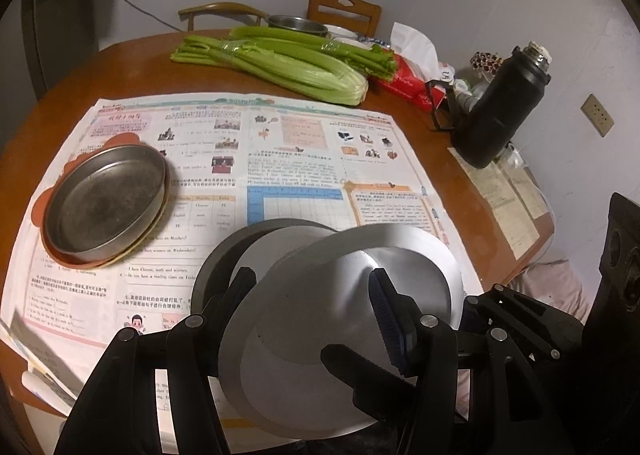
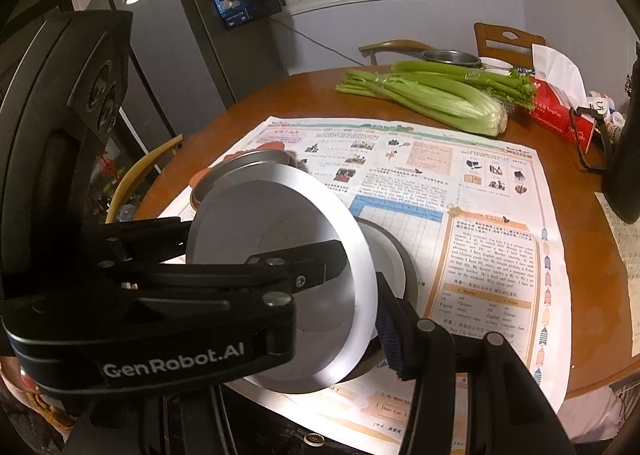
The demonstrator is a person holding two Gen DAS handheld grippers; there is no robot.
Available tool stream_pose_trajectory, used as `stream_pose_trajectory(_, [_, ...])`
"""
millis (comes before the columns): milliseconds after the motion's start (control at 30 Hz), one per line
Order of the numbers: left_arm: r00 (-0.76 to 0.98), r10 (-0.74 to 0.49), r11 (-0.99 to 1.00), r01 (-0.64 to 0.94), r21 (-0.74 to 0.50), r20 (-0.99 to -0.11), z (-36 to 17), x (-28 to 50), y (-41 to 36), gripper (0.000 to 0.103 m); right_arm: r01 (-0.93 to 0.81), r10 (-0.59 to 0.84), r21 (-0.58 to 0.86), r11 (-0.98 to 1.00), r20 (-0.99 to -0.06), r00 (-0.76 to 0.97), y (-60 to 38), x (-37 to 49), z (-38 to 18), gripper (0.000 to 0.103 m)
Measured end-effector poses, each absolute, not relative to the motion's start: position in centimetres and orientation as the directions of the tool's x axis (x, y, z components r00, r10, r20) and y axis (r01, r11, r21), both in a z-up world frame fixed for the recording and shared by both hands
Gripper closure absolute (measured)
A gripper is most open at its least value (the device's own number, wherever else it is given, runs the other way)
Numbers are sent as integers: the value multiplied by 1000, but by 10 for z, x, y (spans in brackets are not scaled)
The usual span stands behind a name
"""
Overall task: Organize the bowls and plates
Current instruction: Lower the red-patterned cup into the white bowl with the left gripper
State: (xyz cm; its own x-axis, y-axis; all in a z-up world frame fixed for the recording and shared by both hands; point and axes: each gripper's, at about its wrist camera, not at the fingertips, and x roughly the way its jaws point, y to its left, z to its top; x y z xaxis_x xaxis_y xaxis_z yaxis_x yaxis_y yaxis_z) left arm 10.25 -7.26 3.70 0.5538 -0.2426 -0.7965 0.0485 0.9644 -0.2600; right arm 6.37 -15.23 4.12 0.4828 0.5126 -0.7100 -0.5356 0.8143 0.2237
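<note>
A shiny steel bowl (image 1: 340, 319) with a wide flat rim hangs tilted over the newspaper, held from both sides. My left gripper (image 1: 312, 283) is shut on its wall, blue pad on the outside and the other finger (image 2: 304, 255) across the inside. My right gripper (image 2: 312, 287) is shut on the bowl's (image 2: 280, 223) rim. Its blue pad presses the outside and its other finger is hidden behind the left gripper. Just beneath sits a dark bowl with a white inside (image 1: 224, 255). A steel plate (image 1: 106, 203) tops orange plates on the left.
Newspaper (image 1: 300, 159) covers the round wooden table (image 1: 132, 67). Celery (image 1: 280, 59), a red tissue pack (image 1: 408, 83) and a black flask (image 1: 500, 111) stand at the back and right. A steel pot (image 1: 298, 23) and two chairs are behind.
</note>
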Motion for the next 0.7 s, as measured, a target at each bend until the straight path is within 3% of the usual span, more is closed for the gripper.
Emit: stream_pose_trajectory(700, [533, -226, 967, 21, -254, -815, 19, 108, -67, 43, -528, 474, 186, 828, -735, 485, -148, 67, 26, 50])
